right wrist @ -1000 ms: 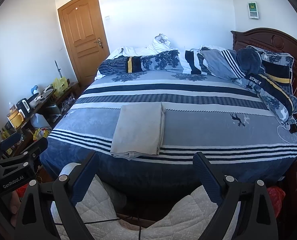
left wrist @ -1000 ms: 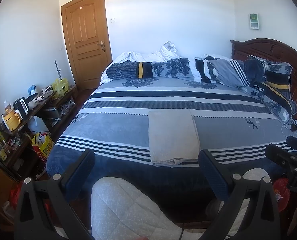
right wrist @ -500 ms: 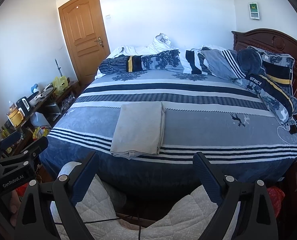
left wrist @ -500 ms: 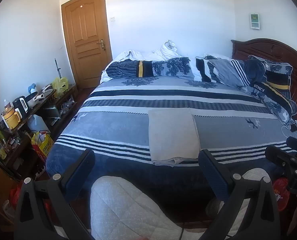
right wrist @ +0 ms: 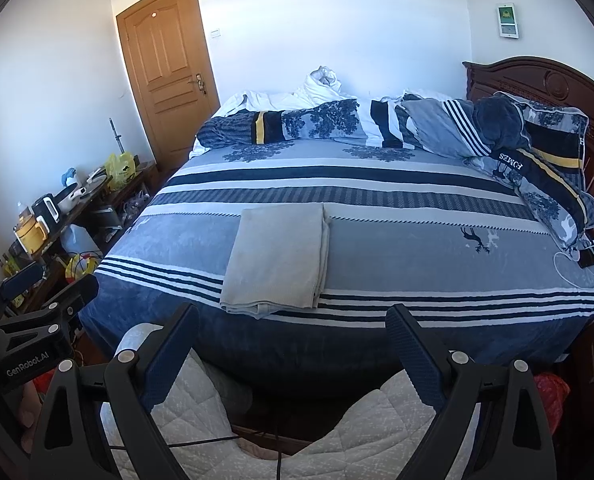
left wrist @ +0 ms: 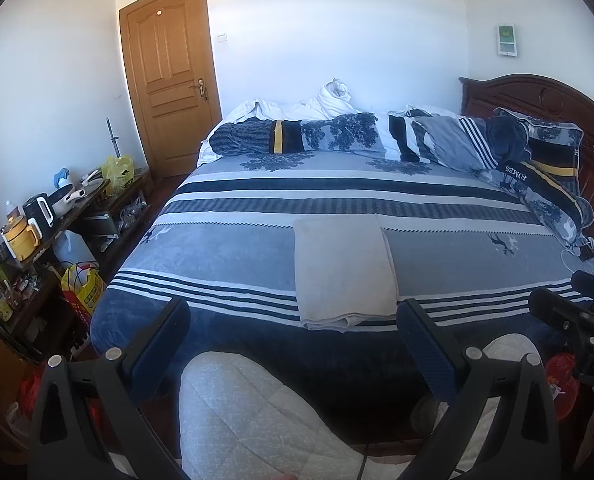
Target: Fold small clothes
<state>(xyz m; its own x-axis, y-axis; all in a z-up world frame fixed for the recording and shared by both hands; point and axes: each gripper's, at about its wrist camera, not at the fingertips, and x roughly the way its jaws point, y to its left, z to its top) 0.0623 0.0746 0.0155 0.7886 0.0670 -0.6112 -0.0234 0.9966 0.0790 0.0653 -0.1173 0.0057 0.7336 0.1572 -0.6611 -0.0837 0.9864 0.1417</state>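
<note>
A light grey folded cloth (left wrist: 343, 270) (right wrist: 279, 254) lies flat on the blue striped bed (left wrist: 225, 256) (right wrist: 437, 264), its near edge close to the bed's front edge. My left gripper (left wrist: 291, 326) is open and held back from the bed, above a person's quilted trouser legs, with nothing between its fingers. My right gripper (right wrist: 291, 326) is open too, just short of the bed's front edge and apart from the cloth. Each gripper shows at the edge of the other's view.
Rumpled bedding and pillows (left wrist: 417, 136) pile at the far side by the dark wooden headboard (right wrist: 537, 84). A cluttered low shelf (left wrist: 45, 224) with kettles and bags stands on the left. A wooden door (left wrist: 169, 76) is shut. Cables (right wrist: 581, 258) lie at the bed's right edge.
</note>
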